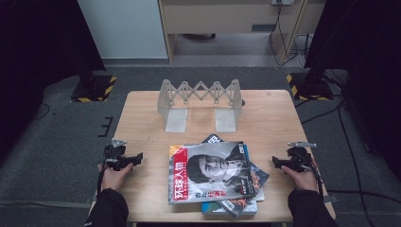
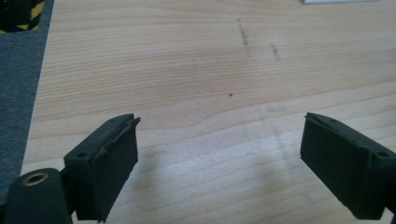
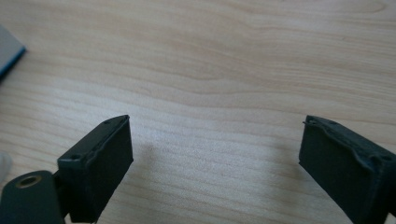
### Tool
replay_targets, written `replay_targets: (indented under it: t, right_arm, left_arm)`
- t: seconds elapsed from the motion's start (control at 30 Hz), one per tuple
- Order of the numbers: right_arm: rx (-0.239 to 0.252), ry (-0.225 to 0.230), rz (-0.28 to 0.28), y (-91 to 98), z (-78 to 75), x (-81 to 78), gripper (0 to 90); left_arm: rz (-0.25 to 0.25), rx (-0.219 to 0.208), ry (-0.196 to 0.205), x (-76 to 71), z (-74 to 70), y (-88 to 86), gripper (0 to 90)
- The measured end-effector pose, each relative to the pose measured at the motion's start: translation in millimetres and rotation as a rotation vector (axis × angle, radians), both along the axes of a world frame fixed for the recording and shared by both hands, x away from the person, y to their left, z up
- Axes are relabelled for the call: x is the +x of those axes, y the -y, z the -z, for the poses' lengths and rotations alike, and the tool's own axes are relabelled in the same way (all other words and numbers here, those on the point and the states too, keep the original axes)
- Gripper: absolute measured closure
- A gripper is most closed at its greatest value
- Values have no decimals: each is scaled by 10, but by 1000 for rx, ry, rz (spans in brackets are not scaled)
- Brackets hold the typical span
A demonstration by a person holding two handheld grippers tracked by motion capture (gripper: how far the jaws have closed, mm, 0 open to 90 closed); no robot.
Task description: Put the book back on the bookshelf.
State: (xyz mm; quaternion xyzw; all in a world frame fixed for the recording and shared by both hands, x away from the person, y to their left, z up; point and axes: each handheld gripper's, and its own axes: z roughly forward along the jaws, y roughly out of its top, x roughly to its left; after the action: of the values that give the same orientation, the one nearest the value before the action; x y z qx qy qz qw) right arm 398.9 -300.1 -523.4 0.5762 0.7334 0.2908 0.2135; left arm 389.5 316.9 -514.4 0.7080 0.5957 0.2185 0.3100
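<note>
A loose pile of magazines (image 1: 215, 175) lies at the front middle of the wooden table (image 1: 142, 113); the top one has a red-and-white cover with a portrait. Behind it stands a clear folding rack (image 1: 201, 97) with a scissor-lattice back. My left gripper (image 1: 137, 158) rests near the table's left edge, jaws wide open over bare wood (image 2: 219, 140). To the right of the pile my right gripper (image 1: 276, 162) is held the same way, open over bare wood (image 3: 215, 149). Neither touches the magazines.
A blue-edged corner of a magazine (image 3: 9, 56) shows at the left of the right gripper view. Dark stands with yellow-black striped bases (image 1: 94, 90) sit on the grey floor at both far corners. Cables (image 1: 350, 142) run along the floor at right.
</note>
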Motion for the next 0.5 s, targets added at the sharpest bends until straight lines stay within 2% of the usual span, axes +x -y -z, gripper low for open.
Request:
replay_targets:
  t: [0.1,0.13,0.23,0.37,0.5]
  right_arm:
    - [40,22,26,2,-112,-41,125]
    - [40,22,26,2,-112,-41,125]
    - [58,24,44,-19,-193,-72,131]
    - [55,20,31,-52,-245,-92,130]
    - [55,44,8,-134,-323,-134,137]
  left_arm:
    - [8,-38,-1,-62,-65,54,113]
    - [8,-38,-1,-62,-65,54,120]
    - [17,-89,20,-107,-134,106,134]
    - [44,-116,50,-171,-203,189,142]
    - [71,-137,76,-236,-256,261,159]
